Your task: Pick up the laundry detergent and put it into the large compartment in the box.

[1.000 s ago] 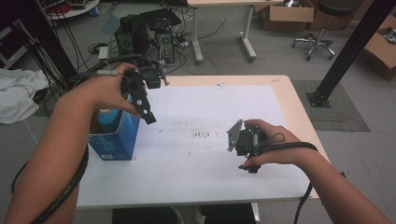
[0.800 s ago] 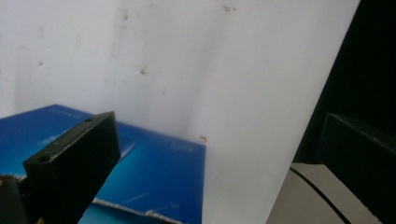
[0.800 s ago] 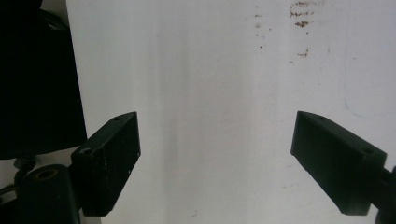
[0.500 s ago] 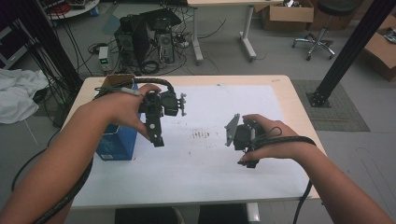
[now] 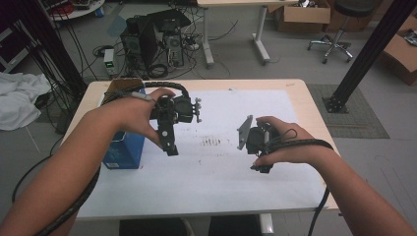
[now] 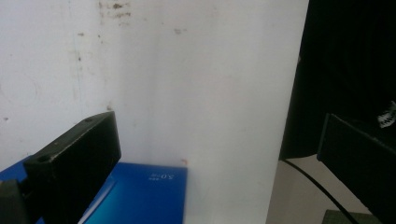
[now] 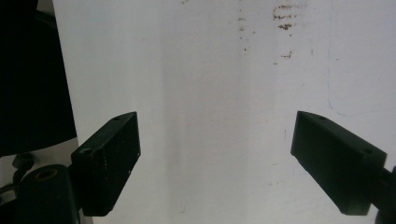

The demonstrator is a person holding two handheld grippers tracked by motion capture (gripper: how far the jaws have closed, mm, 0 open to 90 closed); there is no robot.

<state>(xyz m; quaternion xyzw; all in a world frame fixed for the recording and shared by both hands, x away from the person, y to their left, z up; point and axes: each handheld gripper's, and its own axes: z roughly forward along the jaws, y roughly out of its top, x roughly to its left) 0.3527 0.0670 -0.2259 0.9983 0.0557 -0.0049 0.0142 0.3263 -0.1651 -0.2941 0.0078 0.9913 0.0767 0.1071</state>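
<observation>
One table (image 5: 305,98) with a pale wooden rim carried one flat white sheet (image 5: 216,172) that covered nearly all of its top; the sheet was matte and smooth, marked with a small cluster of dark specks near its centre. One blue box (image 5: 124,151), rectangular and glossy like printed card, stood at about nine o'clock on the table, on the left edge of the sheet. In the left gripper view its blue face (image 6: 140,196) showed small white lettering, too small to read.

Two grippers were held over the sheet, one in each hand, both of black, hard, blocky parts. The left gripper (image 5: 171,147) hung just beside the box on its three o'clock side, its jaws pointing down toward six o'clock; in the left gripper view (image 6: 219,154) the two flat black jaws stood wide apart with nothing between them, the box lying below and apart from them. The right gripper (image 5: 261,166) hovered at about four o'clock from the sheet's centre, well apart from the box, with one grey three-cornered plate (image 5: 244,132) on top and one black ribbed cable (image 5: 305,143) looping over the hand. In the right gripper view (image 7: 217,154) its two wedge-shaped jaws were likewise spread, empty, above bare white sheet.
</observation>
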